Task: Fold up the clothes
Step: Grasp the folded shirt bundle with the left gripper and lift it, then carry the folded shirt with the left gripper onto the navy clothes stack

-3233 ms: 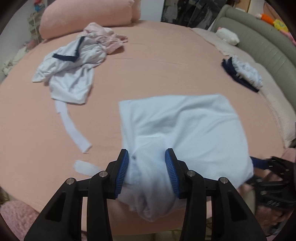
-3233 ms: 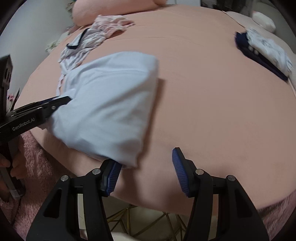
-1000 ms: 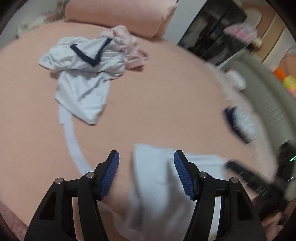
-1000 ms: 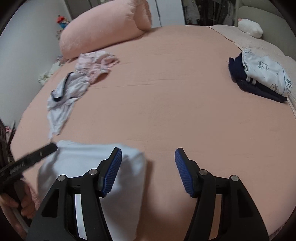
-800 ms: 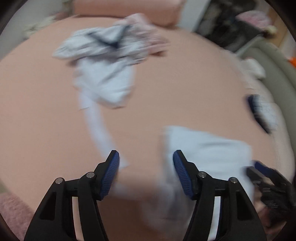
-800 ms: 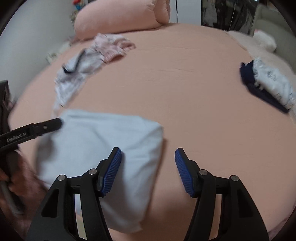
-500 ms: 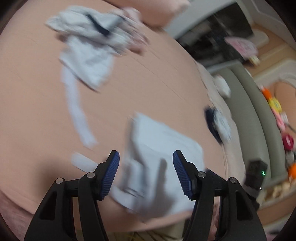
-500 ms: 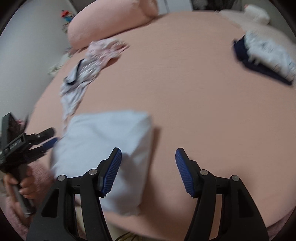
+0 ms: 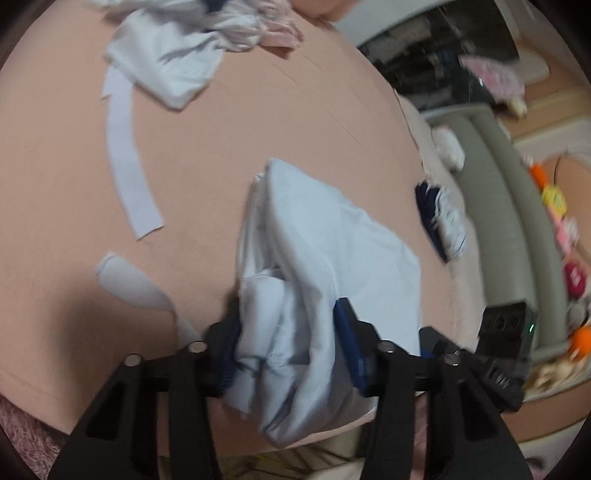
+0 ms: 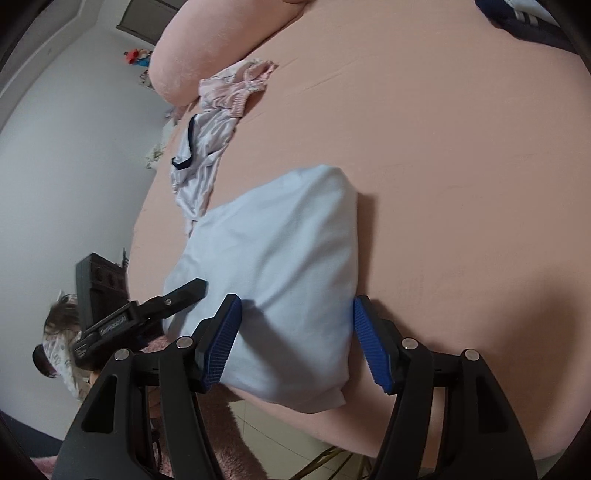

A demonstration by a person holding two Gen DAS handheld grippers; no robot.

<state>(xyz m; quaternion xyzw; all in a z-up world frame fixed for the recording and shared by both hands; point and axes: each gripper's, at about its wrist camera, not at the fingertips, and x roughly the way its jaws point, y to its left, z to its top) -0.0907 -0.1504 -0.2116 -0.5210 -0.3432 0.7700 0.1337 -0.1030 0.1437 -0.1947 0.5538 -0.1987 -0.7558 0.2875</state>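
A light blue garment (image 9: pixel 332 236) lies partly folded at the near edge of the pink bed (image 9: pixel 55 184). My left gripper (image 9: pixel 288 350) is shut on its bunched left end, and cloth fills the gap between the pads. In the right wrist view the same garment (image 10: pixel 280 240) looks smooth and rounded, with its near right corner hanging over the bed edge. My right gripper (image 10: pixel 297 332) is open, one blue pad on each side of that corner. One finger of the left gripper (image 10: pixel 184 291) rests on the cloth's left edge.
A rumpled white garment with navy trim (image 9: pixel 173 62) and a pink one (image 9: pixel 277 33) lie far left, a long white strap (image 9: pixel 125 147) trailing toward me. A folded navy-and-white stack (image 9: pixel 443 221) sits at the right by a grey-green padded surround (image 9: pixel 517 221). A pink pillow (image 10: pixel 221 44) is at the back.
Both grippers have come down to the garment's near edge. The left one, open half a second ago, has closed on the bunched end. The right stays open, now around the corner.
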